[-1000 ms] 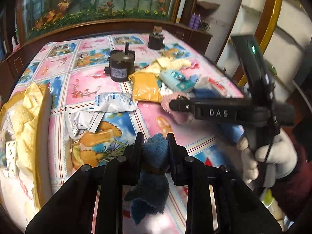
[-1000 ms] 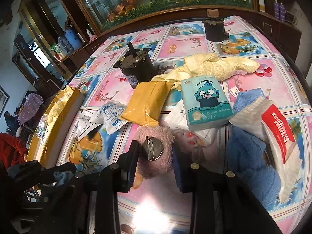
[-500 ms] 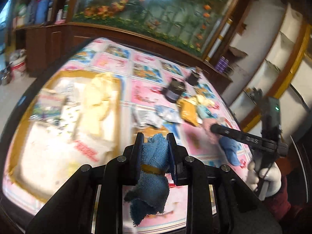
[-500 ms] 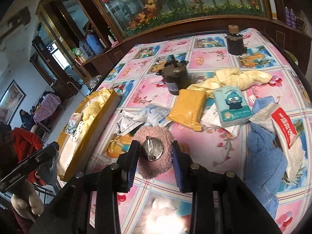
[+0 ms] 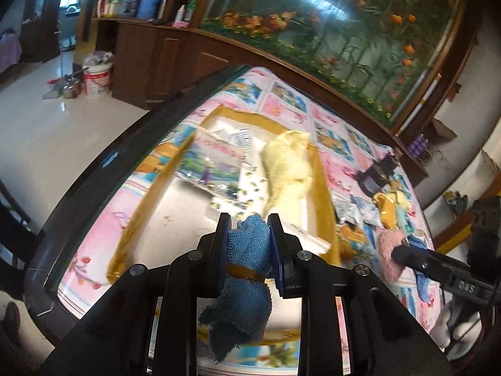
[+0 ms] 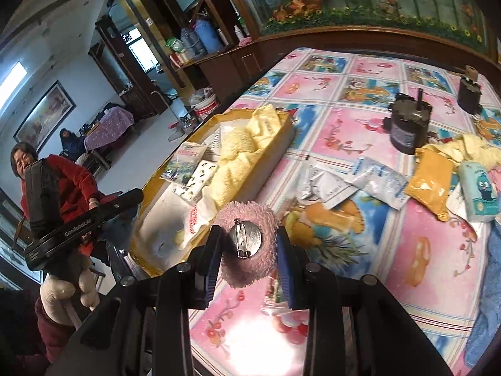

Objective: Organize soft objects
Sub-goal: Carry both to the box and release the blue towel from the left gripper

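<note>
Tray's [image 5: 131,228] near half bare (seemingly); yellow towel [image 5: 288,169] crowds far end.

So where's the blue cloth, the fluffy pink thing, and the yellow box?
blue cloth [image 5: 249,250]: left wrist view, on its pinched middle.
fluffy pink thing [image 6: 247,269]: right wrist view, on its lower fuzz.
yellow box [image 6: 283,131]: right wrist view, on its side wall.

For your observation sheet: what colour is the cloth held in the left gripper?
Blue cloth; clearest in the left wrist view.

Left wrist view above tray [image 5: 322,172], right wrist view alongside, both sharing tray
</note>
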The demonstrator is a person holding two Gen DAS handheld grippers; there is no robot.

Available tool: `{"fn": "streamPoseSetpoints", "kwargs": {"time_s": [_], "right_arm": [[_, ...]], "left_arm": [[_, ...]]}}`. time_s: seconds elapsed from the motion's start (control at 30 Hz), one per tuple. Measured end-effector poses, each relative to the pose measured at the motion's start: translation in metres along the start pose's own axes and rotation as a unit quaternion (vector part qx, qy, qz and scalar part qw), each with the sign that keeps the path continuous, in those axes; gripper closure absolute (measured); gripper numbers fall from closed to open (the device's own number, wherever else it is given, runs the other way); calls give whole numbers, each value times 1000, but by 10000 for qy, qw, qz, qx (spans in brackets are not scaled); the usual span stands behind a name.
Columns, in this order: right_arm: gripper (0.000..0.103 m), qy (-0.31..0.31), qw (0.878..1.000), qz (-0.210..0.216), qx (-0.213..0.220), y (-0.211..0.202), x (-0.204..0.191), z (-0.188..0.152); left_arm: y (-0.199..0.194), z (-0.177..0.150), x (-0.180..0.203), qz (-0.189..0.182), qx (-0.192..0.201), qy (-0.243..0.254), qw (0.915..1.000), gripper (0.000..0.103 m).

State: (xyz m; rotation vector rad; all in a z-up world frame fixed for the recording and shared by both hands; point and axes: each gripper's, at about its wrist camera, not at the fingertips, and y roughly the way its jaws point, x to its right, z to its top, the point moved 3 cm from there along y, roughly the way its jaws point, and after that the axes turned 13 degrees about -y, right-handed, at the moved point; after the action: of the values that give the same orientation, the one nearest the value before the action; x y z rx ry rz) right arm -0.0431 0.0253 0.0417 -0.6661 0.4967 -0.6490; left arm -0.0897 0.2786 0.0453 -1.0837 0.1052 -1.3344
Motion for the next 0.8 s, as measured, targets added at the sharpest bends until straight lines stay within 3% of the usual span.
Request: {"fn": "streamPoseSetpoints", "kwargs": {"time_s": [0.1, 0.23, 0.27, 0.43, 0.8], "right_arm": [[71, -149, 9998, 120, -104, 15, -17, 5], [71, -265, 9991, 258, -189, 29, -36, 10], [71, -281, 9990, 283, -199, 32, -39, 11], [71, -301, 9987, 312, -263, 41, -45, 13], [68, -518, 9958, 535, -526, 68, -73, 17]], "left_arm": [[4, 4, -9, 193, 103, -27, 9998, 77], [7, 10, -15, 175, 109, -82, 9998, 55], [7, 11, -16, 152, 101, -121, 9998, 53], [3, 12, -22, -31, 69, -339, 9994, 53], [-13, 10, -14, -252, 185, -337, 9989, 53]]}}
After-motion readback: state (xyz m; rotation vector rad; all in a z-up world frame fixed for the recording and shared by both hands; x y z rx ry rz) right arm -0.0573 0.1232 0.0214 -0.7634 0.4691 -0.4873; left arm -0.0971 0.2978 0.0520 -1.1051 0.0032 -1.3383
